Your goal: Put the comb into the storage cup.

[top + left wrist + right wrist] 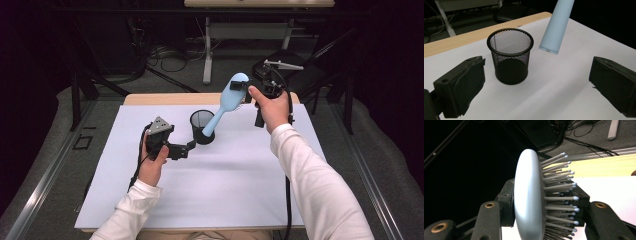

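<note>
The right gripper (246, 88) pinched the head of the pale blue hairbrush (223, 104), raised over the table's far side. The brush's long axis slanted down and left, its handle end hanging just right of the black mesh cup (202, 126) rim, not yet inside. The left gripper (190, 147), jaws spread and empty, sat just left of the cup, nearer it.

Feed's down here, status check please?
Right gripper shut on hairbrush, handle down by cup. Left gripper open beside the cup. Nothing in the way.
</note>
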`<state>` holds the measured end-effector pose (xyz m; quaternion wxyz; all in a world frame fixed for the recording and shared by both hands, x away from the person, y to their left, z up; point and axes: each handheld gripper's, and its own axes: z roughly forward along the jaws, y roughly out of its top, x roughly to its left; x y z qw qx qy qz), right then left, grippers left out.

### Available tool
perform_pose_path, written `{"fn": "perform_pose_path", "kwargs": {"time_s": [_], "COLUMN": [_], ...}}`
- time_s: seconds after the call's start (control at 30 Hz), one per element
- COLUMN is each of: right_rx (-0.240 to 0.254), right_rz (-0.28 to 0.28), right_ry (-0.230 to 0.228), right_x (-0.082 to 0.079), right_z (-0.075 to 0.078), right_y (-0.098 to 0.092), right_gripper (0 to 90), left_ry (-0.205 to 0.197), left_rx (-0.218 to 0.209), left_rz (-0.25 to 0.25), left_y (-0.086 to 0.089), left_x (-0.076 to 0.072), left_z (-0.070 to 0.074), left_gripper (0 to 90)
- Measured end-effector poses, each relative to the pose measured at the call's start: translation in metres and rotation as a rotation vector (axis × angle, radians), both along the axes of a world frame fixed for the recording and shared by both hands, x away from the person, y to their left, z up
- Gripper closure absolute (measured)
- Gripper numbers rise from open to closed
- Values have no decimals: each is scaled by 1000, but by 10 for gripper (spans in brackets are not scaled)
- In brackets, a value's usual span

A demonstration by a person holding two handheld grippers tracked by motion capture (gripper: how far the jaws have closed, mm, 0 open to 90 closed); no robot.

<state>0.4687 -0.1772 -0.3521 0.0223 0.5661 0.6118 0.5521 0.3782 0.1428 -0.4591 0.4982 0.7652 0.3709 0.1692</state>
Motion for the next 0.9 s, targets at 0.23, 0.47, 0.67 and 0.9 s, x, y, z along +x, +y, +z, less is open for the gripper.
{"fn": "perform_pose_path", "kwargs": {"time_s": [0.23,0.47,0.67,0.9], "right_rx": [-7,-12,-21,-39], "right_rz": [-9,-21,-23,-22], "right_ry": [-11,-20,-22,-29], "right_x": [1,4,6,10], "right_z": [4,9,10,12], "right_y": [0,2,6,12], "right_gripper": [495,495,496,496], "left_ry": [11,16,13,15], "left_rx": [-2,-4,-13,-23], "left_rz": [-2,-2,-4,-2], "left_y": [2,4,5,7], "left_x": [0,0,0,-1], "left_z": [-3,-4,-4,-2], "left_gripper": [6,7,6,6]}}
